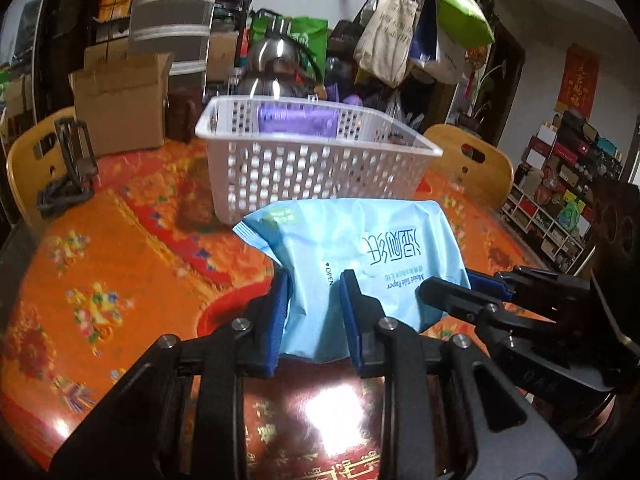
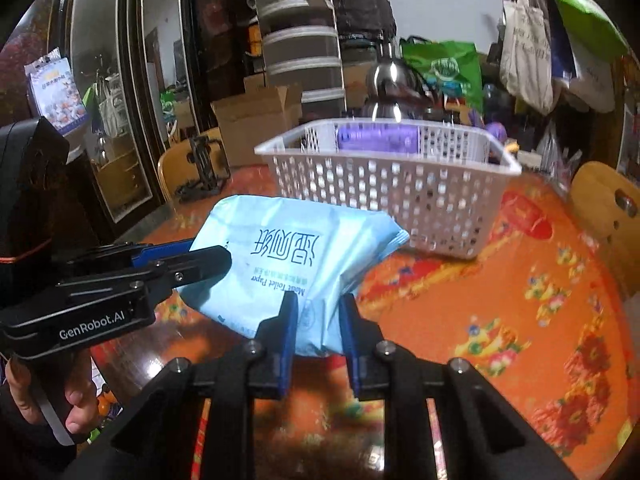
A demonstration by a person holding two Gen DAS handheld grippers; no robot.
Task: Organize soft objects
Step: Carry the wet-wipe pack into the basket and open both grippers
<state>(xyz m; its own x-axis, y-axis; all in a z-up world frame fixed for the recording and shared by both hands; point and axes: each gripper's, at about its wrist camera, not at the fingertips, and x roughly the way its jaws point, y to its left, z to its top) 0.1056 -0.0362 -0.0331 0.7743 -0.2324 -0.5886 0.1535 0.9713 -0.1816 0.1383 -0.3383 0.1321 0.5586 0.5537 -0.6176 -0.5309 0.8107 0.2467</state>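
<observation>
A light blue pack of moist toilet paper (image 1: 360, 248) (image 2: 288, 248) is held just above the orange flowered table, in front of a white perforated basket (image 1: 304, 176) (image 2: 400, 192). My left gripper (image 1: 316, 300) is shut on the pack's left end; in the right wrist view the left gripper (image 2: 208, 256) comes in from the left. My right gripper (image 2: 319, 312) is shut on the pack's near right edge, and in the left wrist view the right gripper (image 1: 444, 286) reaches in from the right. A purple pack (image 1: 298, 120) (image 2: 378, 138) lies inside the basket.
A cardboard box (image 1: 120, 100) and a steel kettle (image 1: 268, 68) stand behind the basket. A black folding stand (image 1: 76, 156) sits at the table's left edge. Wooden chairs (image 1: 476, 160) (image 2: 612, 208) flank the table. Bags (image 1: 400, 36) hang at the back right.
</observation>
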